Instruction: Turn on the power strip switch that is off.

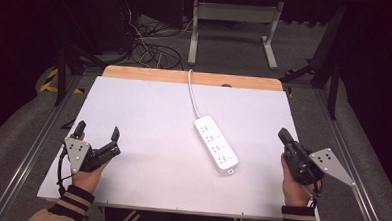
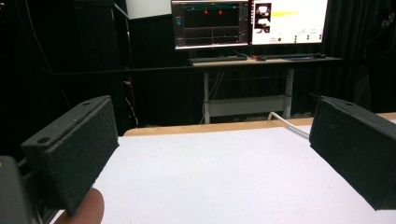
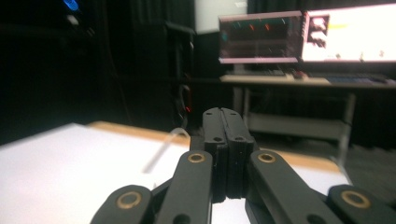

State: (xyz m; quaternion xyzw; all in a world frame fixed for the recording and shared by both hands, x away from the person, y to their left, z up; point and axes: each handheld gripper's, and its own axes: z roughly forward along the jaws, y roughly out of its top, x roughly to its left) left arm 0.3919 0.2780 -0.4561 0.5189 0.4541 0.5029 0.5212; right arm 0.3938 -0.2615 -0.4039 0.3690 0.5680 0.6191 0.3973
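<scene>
A white power strip (image 1: pixel 216 144) lies near the middle of the white table (image 1: pixel 149 113), its white cable (image 1: pixel 193 93) running to the far edge. My left gripper (image 1: pixel 98 132) rests at the table's left side, open, with nothing between its jaws; in the left gripper view the left gripper (image 2: pixel 210 154) frames bare tabletop and a bit of cable (image 2: pixel 287 123). My right gripper (image 1: pixel 284 135) sits at the right edge, shut with nothing in it. In the right gripper view the right gripper (image 3: pixel 227 126) has its jaws pressed together, and the cable (image 3: pixel 161 149) shows blurred beyond.
A wooden strip (image 1: pixel 190 77) borders the table's far edge. Beyond it stand a desk frame (image 1: pixel 234 22) and tangled floor cables (image 1: pixel 151 48). Monitors (image 2: pixel 247 21) glow on a desk in the background. Metal rails (image 1: pixel 29 153) run along both sides of the table.
</scene>
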